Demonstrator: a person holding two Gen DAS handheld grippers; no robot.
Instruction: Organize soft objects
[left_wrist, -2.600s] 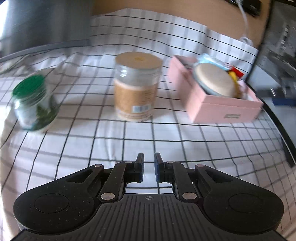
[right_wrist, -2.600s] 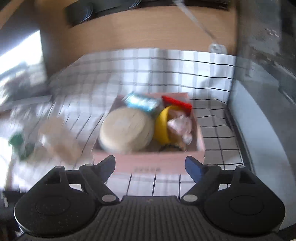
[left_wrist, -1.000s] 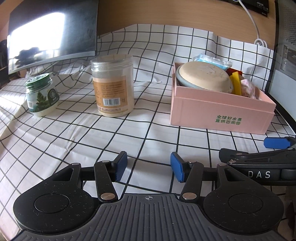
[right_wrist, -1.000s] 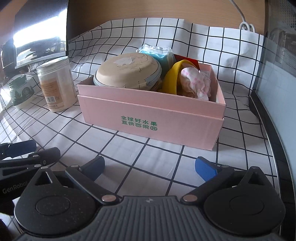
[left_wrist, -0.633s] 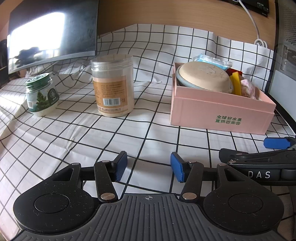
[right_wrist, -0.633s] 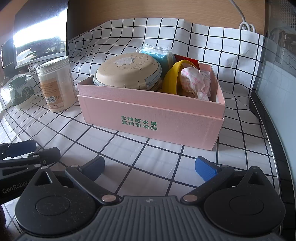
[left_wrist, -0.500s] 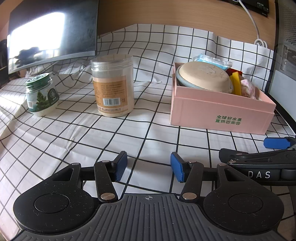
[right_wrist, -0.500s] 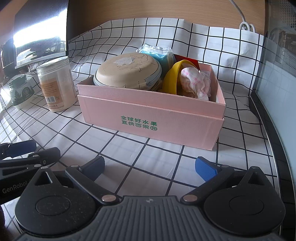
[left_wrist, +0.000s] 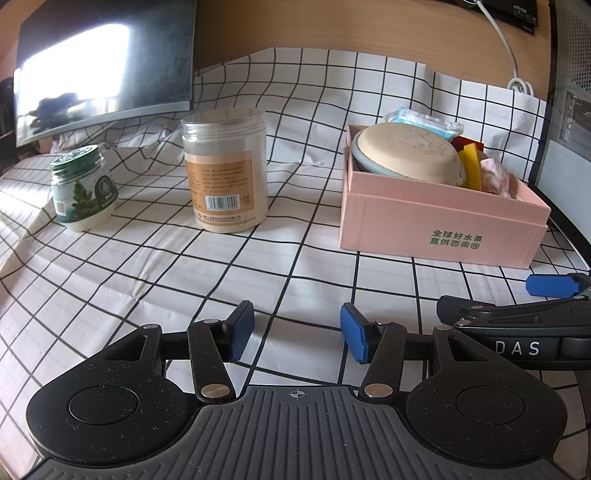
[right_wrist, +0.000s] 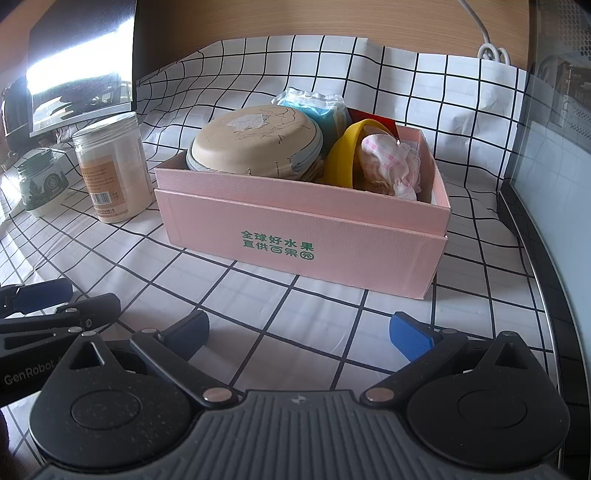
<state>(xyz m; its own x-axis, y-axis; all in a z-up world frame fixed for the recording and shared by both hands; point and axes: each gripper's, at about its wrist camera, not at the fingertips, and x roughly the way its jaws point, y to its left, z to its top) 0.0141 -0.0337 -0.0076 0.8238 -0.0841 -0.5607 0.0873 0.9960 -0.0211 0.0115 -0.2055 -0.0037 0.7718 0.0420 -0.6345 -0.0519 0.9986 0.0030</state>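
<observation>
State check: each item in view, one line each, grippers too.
left gripper: open, empty
right gripper: open, empty
pink box: no lid on it, full of items
tall jar: upright, lid on
green-lidded jar: upright, lid on
round beige pouch: in box, zipped shut
pink cloth: bunched in box

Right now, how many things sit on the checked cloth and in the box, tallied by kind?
Jars: 2, green-lidded jar and tall clear jar
Boxes: 1, pink box
Items in the box: 5, round beige pouch, blue packet, yellow band, pink cloth, red item
Total: 8
</observation>
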